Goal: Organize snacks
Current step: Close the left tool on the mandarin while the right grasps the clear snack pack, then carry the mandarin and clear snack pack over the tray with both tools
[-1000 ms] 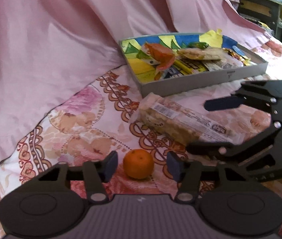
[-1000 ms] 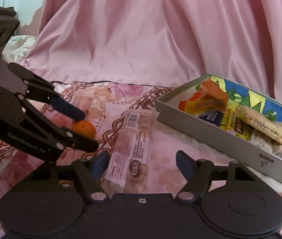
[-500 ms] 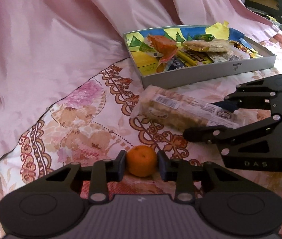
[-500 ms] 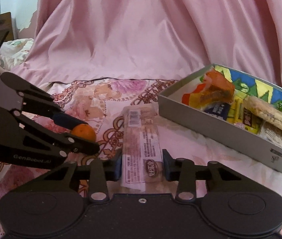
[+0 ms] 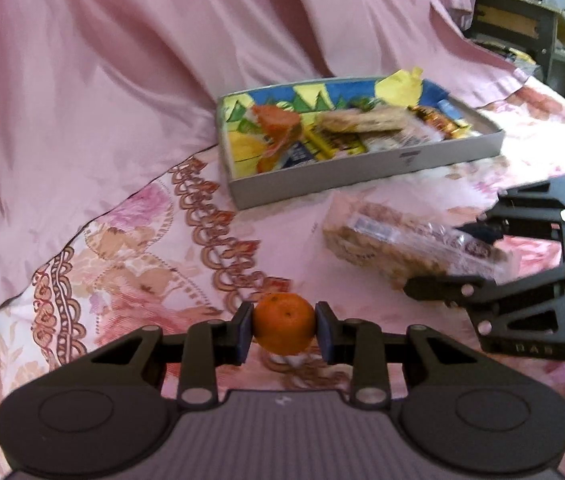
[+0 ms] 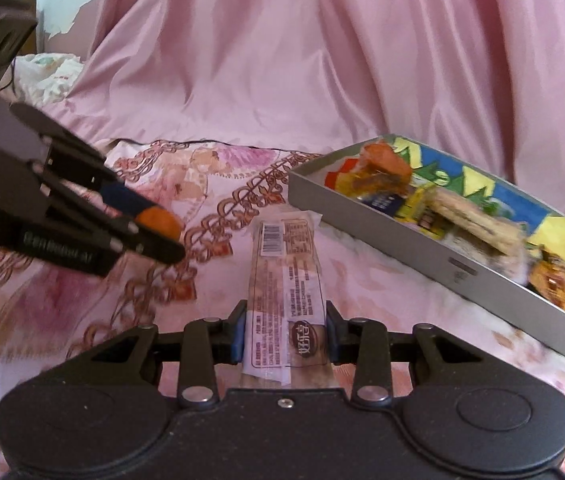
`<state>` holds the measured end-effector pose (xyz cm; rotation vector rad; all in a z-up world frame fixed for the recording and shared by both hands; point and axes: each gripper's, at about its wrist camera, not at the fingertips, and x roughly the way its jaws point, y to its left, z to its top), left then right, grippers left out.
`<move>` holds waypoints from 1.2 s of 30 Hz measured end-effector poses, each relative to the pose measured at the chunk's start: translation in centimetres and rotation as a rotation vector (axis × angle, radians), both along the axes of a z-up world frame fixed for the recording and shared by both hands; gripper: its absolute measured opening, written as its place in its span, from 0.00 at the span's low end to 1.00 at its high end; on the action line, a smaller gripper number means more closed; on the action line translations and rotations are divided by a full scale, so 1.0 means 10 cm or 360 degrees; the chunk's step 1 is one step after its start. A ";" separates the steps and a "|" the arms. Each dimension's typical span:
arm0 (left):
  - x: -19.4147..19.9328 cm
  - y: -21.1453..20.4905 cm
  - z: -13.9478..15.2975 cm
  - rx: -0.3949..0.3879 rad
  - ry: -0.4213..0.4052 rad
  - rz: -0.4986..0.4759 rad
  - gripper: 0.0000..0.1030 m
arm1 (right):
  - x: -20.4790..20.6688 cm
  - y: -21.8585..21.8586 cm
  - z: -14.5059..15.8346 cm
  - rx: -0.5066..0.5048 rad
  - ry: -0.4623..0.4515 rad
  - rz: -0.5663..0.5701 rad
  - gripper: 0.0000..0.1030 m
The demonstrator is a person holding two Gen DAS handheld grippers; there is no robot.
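Snacks mostly filled the tray (image 5: 362,174) ahead. Left gripper (image 5: 283,332) pinched an orange (image 5: 283,329) between its pads; right gripper (image 6: 285,338) clamped a bar (image 6: 284,292). Both remained to be boxed.

Left gripper (image 5: 283,330): matte black linkage, two round housings at base, ribbed grey body panel between them, small pale mark on its top edge. Silver rivets at link joints. Dark blue pads (image 5: 243,332) on finger tips. Side lettering "GenRobot.AI" in right wrist view.

Right gripper (image 6: 285,336): same black build, smooth black body, one centre screw, blue pads (image 6: 237,338). Side lettering "DAS" in left wrist view.
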<state>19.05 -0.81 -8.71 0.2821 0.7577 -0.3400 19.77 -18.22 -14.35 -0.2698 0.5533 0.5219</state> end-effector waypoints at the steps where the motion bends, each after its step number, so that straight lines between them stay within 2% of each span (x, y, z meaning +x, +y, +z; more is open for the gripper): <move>1: -0.05 -0.03 0.02 -0.0016 -0.0001 -0.0001 0.35 | -0.07 -0.05 0.01 -0.0009 -0.0003 -0.0003 0.37; 6: -0.37 -0.19 0.14 -0.0087 -0.0042 0.0005 0.35 | -0.42 -0.28 0.10 -0.0051 -0.0016 -0.0024 0.37; 14: -0.77 -0.44 0.30 -0.0327 -0.0111 0.0097 0.35 | -1.02 -0.66 0.33 -0.0007 -0.0083 -0.0178 0.37; 17: -0.84 -0.54 0.34 -0.0382 -0.0111 0.0114 0.35 | -1.19 -0.78 0.42 0.0011 -0.0118 -0.0240 0.37; 28: -0.90 -0.82 0.53 -0.0441 -0.0169 0.0106 0.35 | -1.51 -1.10 0.63 0.0139 -0.0215 -0.0397 0.37; 36: -0.62 -0.95 1.00 -0.0440 -0.0254 0.0093 0.35 | -1.33 -1.18 0.93 0.0197 -0.0363 -0.0418 0.37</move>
